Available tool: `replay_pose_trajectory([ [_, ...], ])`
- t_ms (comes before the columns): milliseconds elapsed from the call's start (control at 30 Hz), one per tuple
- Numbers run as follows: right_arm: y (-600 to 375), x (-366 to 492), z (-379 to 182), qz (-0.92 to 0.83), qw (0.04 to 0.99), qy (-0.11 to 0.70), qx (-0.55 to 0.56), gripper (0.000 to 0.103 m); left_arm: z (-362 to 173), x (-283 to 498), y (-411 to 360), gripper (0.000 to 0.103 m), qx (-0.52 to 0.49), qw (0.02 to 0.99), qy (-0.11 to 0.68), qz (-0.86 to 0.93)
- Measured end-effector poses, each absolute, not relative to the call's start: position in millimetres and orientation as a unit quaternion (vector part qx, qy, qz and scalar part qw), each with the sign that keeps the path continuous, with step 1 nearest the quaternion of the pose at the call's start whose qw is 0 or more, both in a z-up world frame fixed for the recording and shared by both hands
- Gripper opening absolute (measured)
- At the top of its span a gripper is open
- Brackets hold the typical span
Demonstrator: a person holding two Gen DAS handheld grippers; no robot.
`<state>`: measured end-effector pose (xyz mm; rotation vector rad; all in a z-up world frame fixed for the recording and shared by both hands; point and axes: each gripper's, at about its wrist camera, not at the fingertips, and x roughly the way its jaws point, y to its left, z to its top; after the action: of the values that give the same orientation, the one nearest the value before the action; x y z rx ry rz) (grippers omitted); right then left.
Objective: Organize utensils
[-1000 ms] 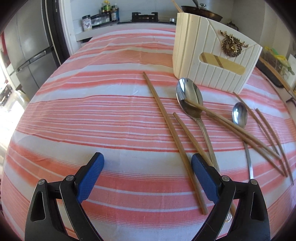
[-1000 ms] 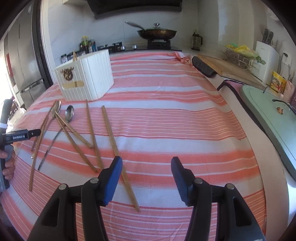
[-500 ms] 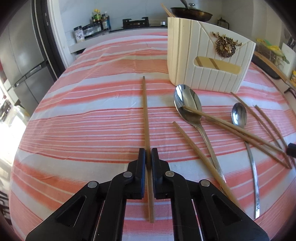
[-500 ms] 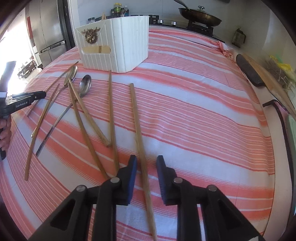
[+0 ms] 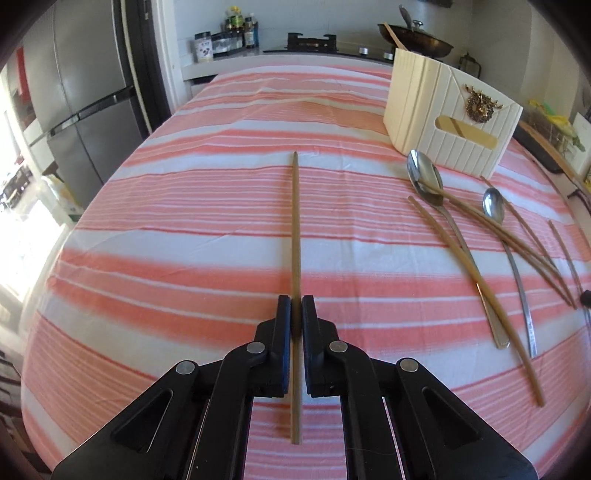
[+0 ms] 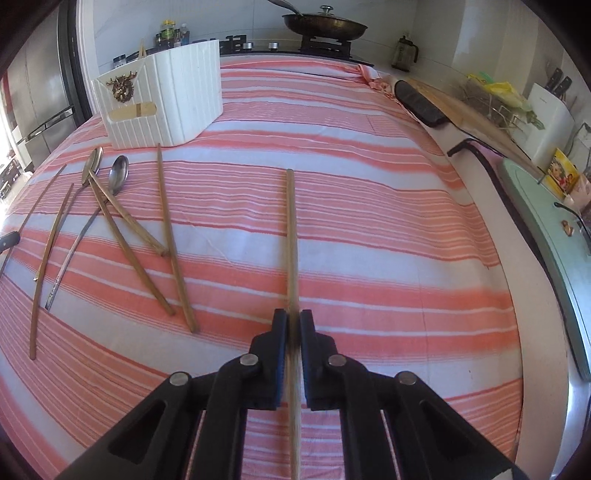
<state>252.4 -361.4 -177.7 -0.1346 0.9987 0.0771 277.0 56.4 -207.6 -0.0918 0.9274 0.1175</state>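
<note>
My left gripper (image 5: 295, 308) is shut on a wooden chopstick (image 5: 295, 221) that points straight ahead above the striped cloth. My right gripper (image 6: 292, 321) is shut on another wooden chopstick (image 6: 291, 236), also pointing ahead. The white ribbed utensil holder (image 5: 450, 122) with a gold deer emblem stands at the far right in the left wrist view and at the far left in the right wrist view (image 6: 166, 99). Two metal spoons (image 5: 424, 177) (image 5: 494, 206) and several loose chopsticks (image 5: 476, 280) lie in front of it.
The table wears a red-and-white striped cloth (image 5: 184, 221). A fridge (image 5: 88, 96) stands to the left. A stove with a wok (image 6: 325, 26) is behind. A dark case (image 6: 419, 103), a cutting board and a sink edge (image 6: 543, 221) lie at the right.
Both grippers went from wide open to shut, each closing on a chopstick. Both chopsticks now stand lifted and aligned straight ahead of the fingers.
</note>
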Motion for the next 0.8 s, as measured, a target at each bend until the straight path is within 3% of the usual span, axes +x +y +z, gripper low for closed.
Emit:
replay_pose_trajectory([
  [167, -363, 244, -174, 0.039, 0.881, 0.468, -0.060, 0.008, -206, 270, 65, 0.005, -0.052, 0.892, 0.448, 0.035],
  [233, -360, 244, -172, 0.044, 0.884, 0.461, -0.060, 0.012, -207, 271, 63, 0.011, -0.046, 0.893, 0.446, 0.030],
  [300, -356, 245, -170, 0.053, 0.885, 0.459, -0.064, 0.032, -206, 273, 60, 0.041, -0.044, 0.894, 0.445, 0.025],
  [333, -354, 246, -169, 0.057, 0.885, 0.457, -0.068, 0.043, -206, 272, 58, 0.049, -0.041, 0.895, 0.443, 0.026],
  [367, -352, 246, -169, 0.060, 0.886, 0.453, -0.073, 0.044, -206, 273, 57, 0.059, -0.036, 0.896, 0.441, 0.029],
  [400, -350, 247, -169, 0.063, 0.886, 0.453, -0.079, 0.044, -207, 274, 55, 0.062, -0.031, 0.897, 0.441, 0.030],
  [800, -364, 258, -182, 0.065, 0.880, 0.468, -0.046, 0.046, -216, 286, 65, 0.084, -0.023, 0.887, 0.459, 0.042],
])
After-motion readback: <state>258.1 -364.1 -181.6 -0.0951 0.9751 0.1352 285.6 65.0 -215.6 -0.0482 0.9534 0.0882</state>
